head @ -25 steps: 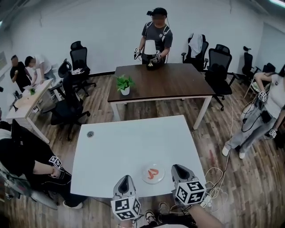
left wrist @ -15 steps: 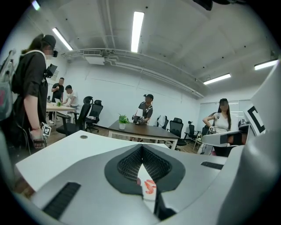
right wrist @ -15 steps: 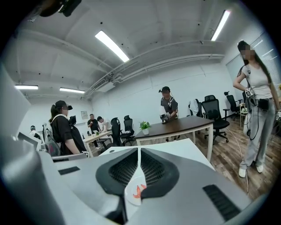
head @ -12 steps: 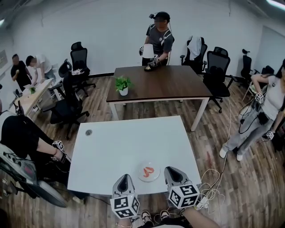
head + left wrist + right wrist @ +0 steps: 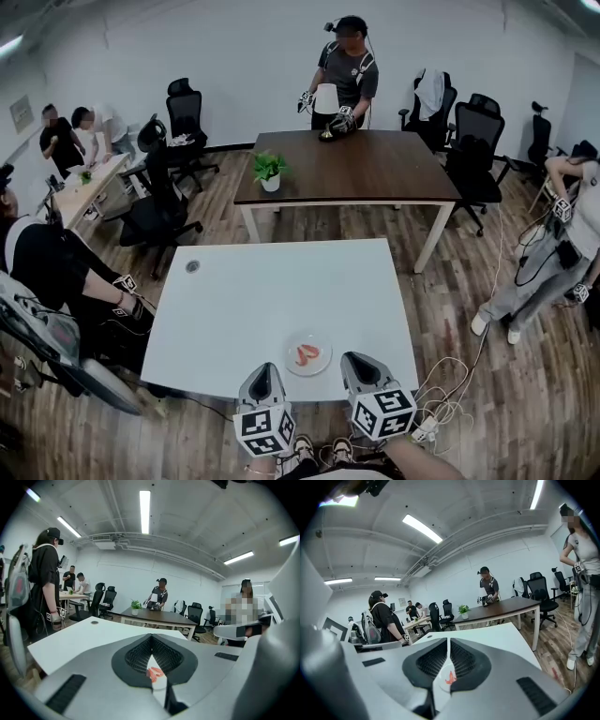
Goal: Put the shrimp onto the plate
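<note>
An orange shrimp (image 5: 307, 354) lies on a small white plate (image 5: 295, 366) near the front edge of the white table (image 5: 272, 300). My left gripper (image 5: 263, 373) hovers just left of the plate and nearer to me, its jaws shut and empty. On the plate's right, my right gripper (image 5: 357, 360) is also shut with nothing in it. Through the gap under the closed left gripper (image 5: 151, 639) tips I see the shrimp (image 5: 154, 673). The right gripper (image 5: 448, 641) view shows the shrimp (image 5: 450, 678) on the plate (image 5: 442, 684) the same way.
A dark brown table (image 5: 375, 173) with a potted plant (image 5: 269, 171) stands beyond the white table; a person (image 5: 343, 70) works behind it. Office chairs (image 5: 159, 202) and seated people are at the left. Cables (image 5: 441, 403) lie on the floor at right.
Both grippers have drawn back slightly from the plate toward me, the right one shifting left. The shrimp stays on the plate. The head view has swung a little.
</note>
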